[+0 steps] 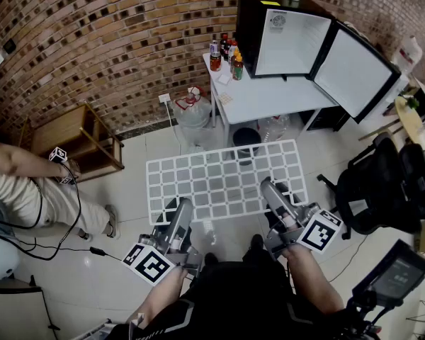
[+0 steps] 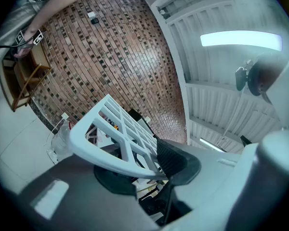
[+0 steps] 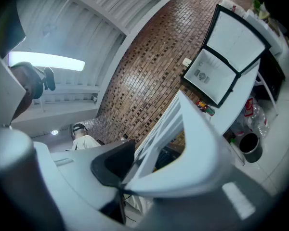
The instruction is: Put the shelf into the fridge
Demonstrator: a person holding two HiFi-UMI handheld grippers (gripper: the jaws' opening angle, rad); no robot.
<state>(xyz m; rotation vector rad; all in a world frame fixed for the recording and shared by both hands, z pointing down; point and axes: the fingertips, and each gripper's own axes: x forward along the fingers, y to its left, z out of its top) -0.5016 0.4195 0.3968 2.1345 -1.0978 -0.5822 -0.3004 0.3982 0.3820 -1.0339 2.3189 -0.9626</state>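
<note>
A white grid shelf (image 1: 227, 179) is held level in front of me, its near edge clamped at both sides. My left gripper (image 1: 182, 210) is shut on the shelf's near left part, and my right gripper (image 1: 270, 192) is shut on its near right part. The left gripper view has the shelf (image 2: 111, 129) pinched between the dark pads of that gripper (image 2: 147, 168). The right gripper view has the shelf (image 3: 183, 143) wedged in that gripper (image 3: 135, 172). Beyond the shelf, a small black fridge (image 1: 287, 41) stands on a white table (image 1: 269, 99), with its door (image 1: 354, 71) swung open to the right.
Bottles (image 1: 227, 54) stand on the table left of the fridge. A water jug (image 1: 195, 112) and a dark bin (image 1: 246, 137) sit on the floor by the table. A seated person (image 1: 28, 183) and a wooden rack (image 1: 85, 137) are at left, a black chair (image 1: 382, 190) at right.
</note>
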